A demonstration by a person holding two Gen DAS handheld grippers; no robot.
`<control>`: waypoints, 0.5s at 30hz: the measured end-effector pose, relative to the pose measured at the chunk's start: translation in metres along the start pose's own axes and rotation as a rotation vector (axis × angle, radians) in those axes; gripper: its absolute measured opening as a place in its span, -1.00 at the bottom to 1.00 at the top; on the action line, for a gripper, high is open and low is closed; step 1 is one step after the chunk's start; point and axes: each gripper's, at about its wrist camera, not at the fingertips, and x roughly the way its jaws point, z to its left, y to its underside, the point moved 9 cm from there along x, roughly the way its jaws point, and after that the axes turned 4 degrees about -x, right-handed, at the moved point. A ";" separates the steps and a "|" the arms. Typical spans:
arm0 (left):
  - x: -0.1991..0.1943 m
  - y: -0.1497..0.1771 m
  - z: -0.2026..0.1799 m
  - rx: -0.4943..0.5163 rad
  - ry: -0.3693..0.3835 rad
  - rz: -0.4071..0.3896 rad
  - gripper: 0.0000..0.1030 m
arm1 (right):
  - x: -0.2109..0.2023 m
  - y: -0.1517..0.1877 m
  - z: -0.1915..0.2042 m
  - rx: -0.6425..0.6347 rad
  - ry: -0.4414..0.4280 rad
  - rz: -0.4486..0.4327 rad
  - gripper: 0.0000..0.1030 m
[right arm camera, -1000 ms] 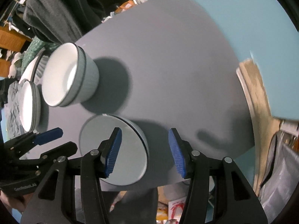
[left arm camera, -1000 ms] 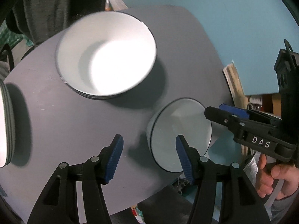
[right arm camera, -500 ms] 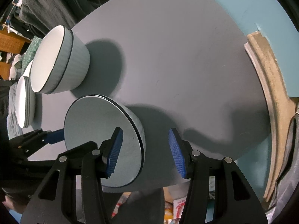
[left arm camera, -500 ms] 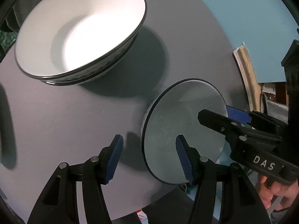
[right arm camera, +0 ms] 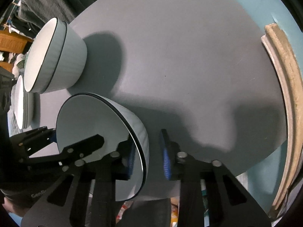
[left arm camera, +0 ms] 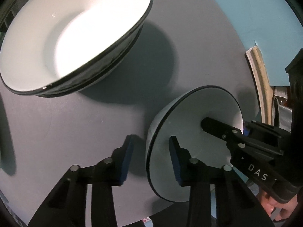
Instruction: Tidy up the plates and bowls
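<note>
A small white bowl (left arm camera: 191, 121) with a dark rim stands near the front edge of the round grey table (left arm camera: 75, 132). My left gripper (left arm camera: 151, 140) straddles its left rim, one pad outside and one inside. Its jaws are closing, and a gap still shows beside the wall. My right gripper (right arm camera: 147, 141) straddles the opposite rim of the same bowl (right arm camera: 90, 117). Its jaws are closing too, the inner pad close against the wall and the blurred outer pad still apart. Each view shows the other gripper's finger reaching into the bowl.
Two larger nested white bowls (left arm camera: 75, 37) stand just behind the small one, also seen from the side (right arm camera: 56, 56). A stack of plates (right arm camera: 20, 102) sits at the far left. A tan moulding strip (right arm camera: 284, 94) curves past the table's right edge. A hand (left arm camera: 274, 210) holds the right gripper.
Both grippers have come down over the small bowl, which now fills more of each view. Their jaws, wide before, have narrowed around opposite sides of its rim.
</note>
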 end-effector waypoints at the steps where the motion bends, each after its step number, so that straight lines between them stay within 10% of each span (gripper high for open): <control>1: 0.001 0.001 0.000 0.005 0.001 0.008 -0.58 | 0.001 0.000 0.001 0.001 -0.005 0.000 -0.71; 15: -0.004 0.000 0.006 0.018 -0.007 0.006 -0.74 | 0.005 -0.005 0.006 0.014 0.001 0.014 -0.83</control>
